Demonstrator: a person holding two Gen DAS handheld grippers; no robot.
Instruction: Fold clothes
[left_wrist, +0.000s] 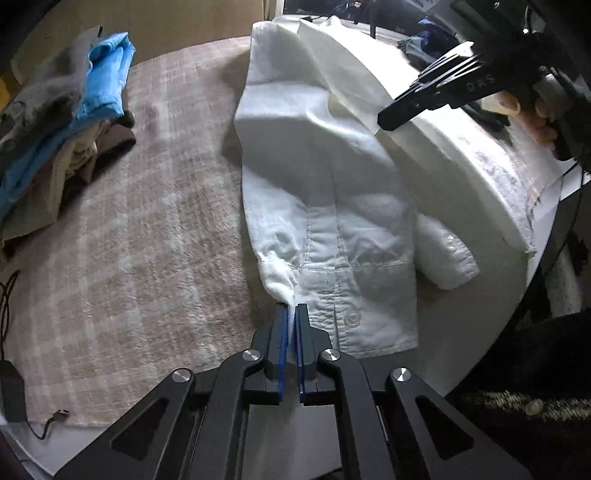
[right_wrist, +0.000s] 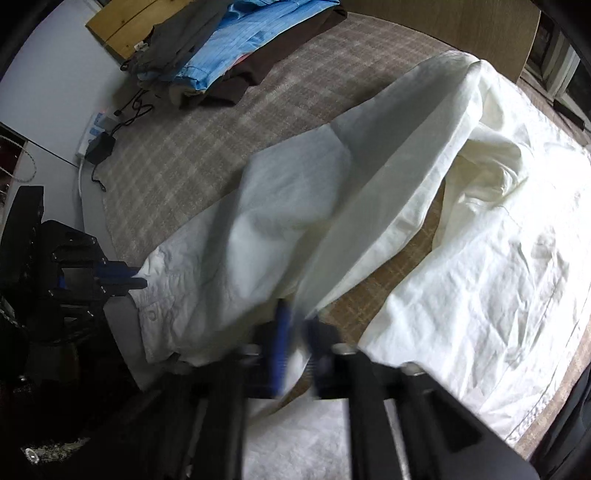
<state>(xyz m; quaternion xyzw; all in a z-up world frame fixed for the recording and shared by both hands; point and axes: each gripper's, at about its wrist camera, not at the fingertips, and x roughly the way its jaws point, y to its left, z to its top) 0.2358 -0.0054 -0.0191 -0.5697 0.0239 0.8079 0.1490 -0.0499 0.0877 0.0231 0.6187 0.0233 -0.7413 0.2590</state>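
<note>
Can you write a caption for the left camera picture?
Left gripper pinches a white shirt on the blanket.

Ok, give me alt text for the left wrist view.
The left hand-held gripper is shut on a white shirt's cuff edge, on a checked blanket. The right hand-held gripper pinches it farther up; folded clothes sit left.
</note>
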